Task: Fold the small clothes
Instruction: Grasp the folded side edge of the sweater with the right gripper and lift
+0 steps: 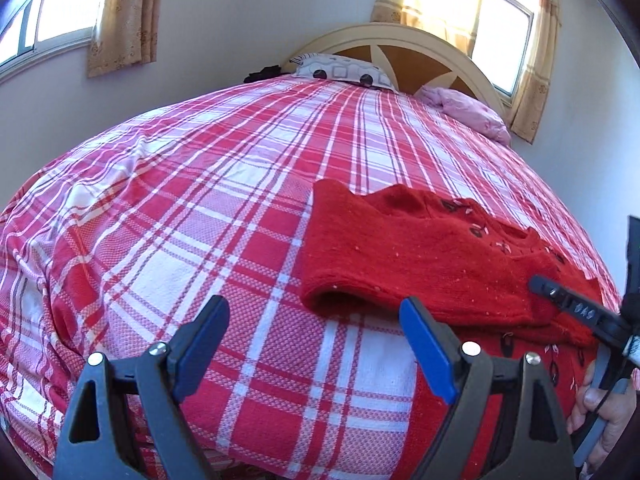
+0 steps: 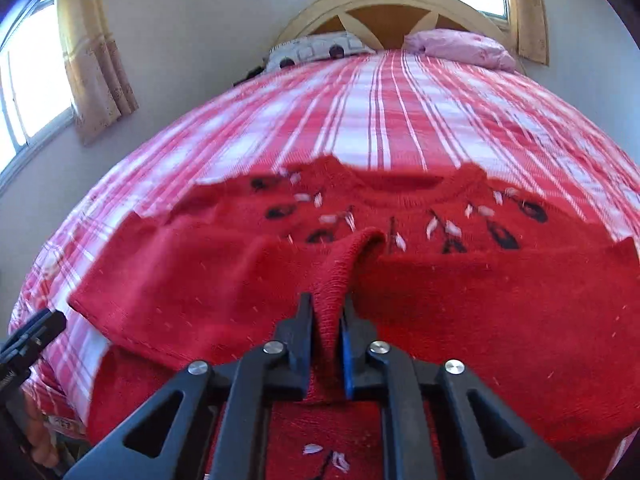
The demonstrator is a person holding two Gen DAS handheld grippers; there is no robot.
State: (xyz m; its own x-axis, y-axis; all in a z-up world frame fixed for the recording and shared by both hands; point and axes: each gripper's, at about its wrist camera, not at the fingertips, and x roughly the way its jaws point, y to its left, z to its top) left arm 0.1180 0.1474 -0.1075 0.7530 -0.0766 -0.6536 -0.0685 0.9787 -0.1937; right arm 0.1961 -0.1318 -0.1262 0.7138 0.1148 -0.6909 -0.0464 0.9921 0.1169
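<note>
Sweater (image 2: 400,292), red knit with black and white stitched motifs round the neck, lies on the bed (image 1: 200,208) near its foot, spread over the red and white plaid cover. In the right wrist view it fills the lower half, neckline toward twelve o'clock and a sleeve end reaching out at nine o'clock. In the left wrist view the same sweater sits at four o'clock, its folded sleeve end lying just beyond the tips of the left gripper.

Right gripper (image 2: 327,320) has its jaws closed tight on a raised ridge of the knit, the pinched fold running up from between the fingers toward twelve o'clock. In the left wrist view this gripper shows only as a black finger at the three o'clock edge, over the sweater, with a hand (image 1: 600,412) on its grip at four o'clock.

Left gripper (image 1: 314,344) stands wide open with nothing between its blue pads (image 1: 430,352); plaid cover shows in the gap, and the right-hand finger reaches the sweater's near edge, though contact cannot be told. In the right wrist view its tip shows at the eight o'clock edge, just beside the sleeve end.

At twelve o'clock stand a headboard (image 2: 400,4), a patterned pillow (image 2: 316,50) and a pink pillow (image 2: 460,46). Curtains (image 1: 124,16) hang at both windows.
</note>
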